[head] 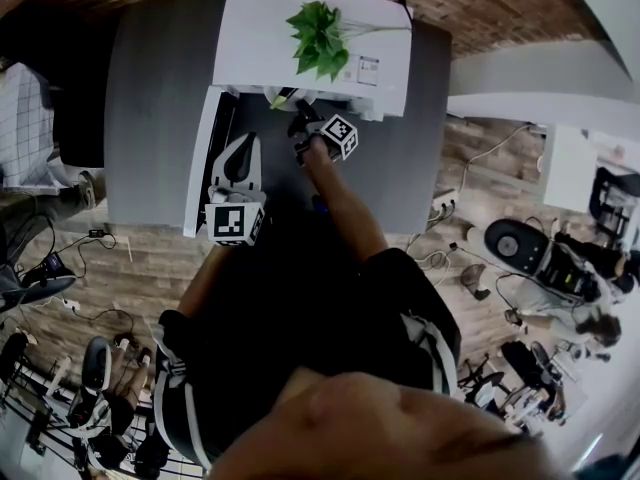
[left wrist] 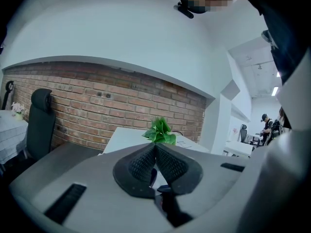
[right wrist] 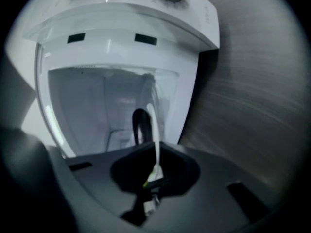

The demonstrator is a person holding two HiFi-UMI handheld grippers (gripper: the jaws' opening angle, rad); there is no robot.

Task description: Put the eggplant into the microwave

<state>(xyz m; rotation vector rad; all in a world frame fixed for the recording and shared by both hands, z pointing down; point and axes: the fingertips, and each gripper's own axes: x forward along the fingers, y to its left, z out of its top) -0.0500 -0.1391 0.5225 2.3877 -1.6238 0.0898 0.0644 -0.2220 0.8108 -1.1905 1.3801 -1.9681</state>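
Observation:
The white microwave point(head: 262, 28) stands on a grey table point(head: 160, 108) with its door point(head: 199, 163) swung open to the left. My right gripper point(head: 303, 128) is at the mouth of the cavity. In the right gripper view the open cavity point(right wrist: 97, 106) fills the frame. The right gripper point(right wrist: 156, 152) is shut on a thin pale-green part of the dark eggplant point(right wrist: 140, 125), which sticks out ahead of the jaws into the opening. My left gripper point(head: 238, 156) hangs over the open door; its pads point(left wrist: 141, 161) meet with nothing between them.
A green leafy plant point(head: 320, 38) lies on top of the microwave, also seen past the left gripper as the plant point(left wrist: 160, 130). Behind is a brick wall point(left wrist: 97, 110). Cables and gear lie on the wooden floor point(head: 470, 268) around the table.

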